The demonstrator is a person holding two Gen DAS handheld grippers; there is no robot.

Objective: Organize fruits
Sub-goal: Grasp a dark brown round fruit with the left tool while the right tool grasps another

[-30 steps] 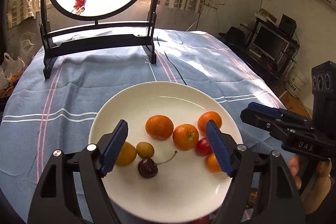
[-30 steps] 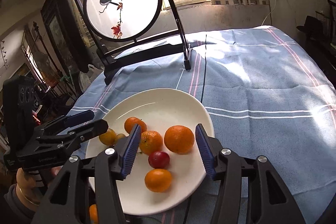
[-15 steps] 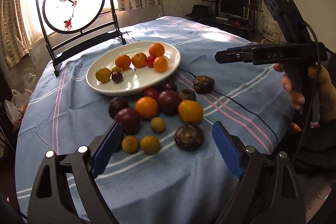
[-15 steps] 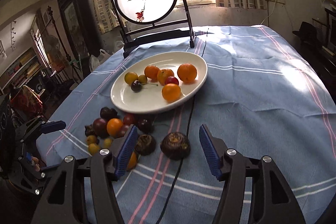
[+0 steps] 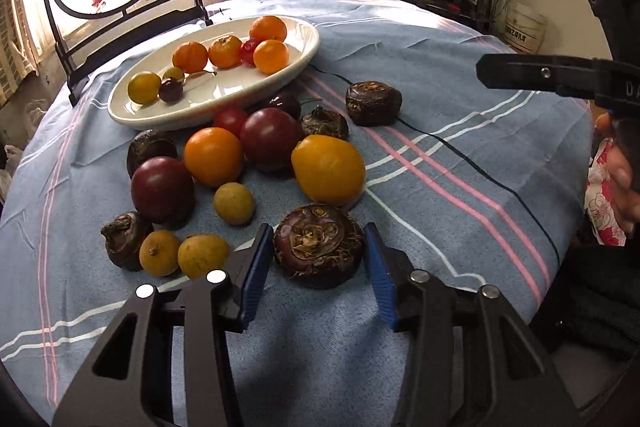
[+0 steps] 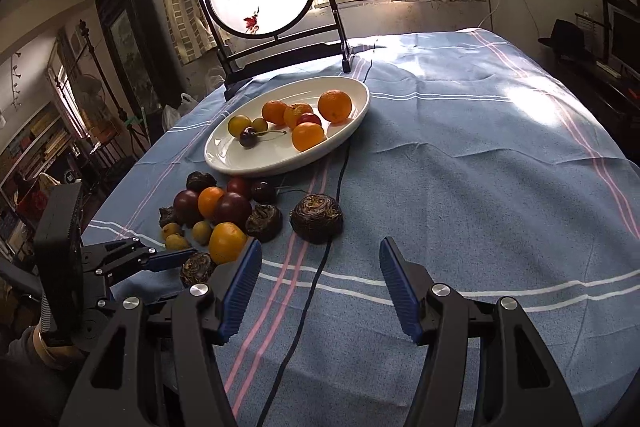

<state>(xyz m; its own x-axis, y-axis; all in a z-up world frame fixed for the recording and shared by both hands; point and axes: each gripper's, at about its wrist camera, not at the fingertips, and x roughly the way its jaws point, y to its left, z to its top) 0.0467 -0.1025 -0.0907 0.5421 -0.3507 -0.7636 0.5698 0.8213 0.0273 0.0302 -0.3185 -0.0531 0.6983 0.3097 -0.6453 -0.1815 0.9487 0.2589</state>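
Fingers of the left gripper (image 5: 318, 267) stand open on either side of the nearest water chestnut (image 5: 319, 245), close to its flanks, nothing gripped yet. That corm looks hard, light and squat, its skin rough with dry fibres, so it should not slip; I would pinch it across the widest part, low on its sides. The right gripper (image 6: 320, 285) hangs wide open and empty over bare cloth. Beyond, loose on the surface (image 5: 440, 187), I count about five water chestnuts, three small yellow fruits, two larger orange ones and roughly four dark red ones, some half hidden. Farthest, the white plate (image 5: 224, 103) holds eight pieces: four mandarins, one red fruit, two yellow fruits and a cherry.
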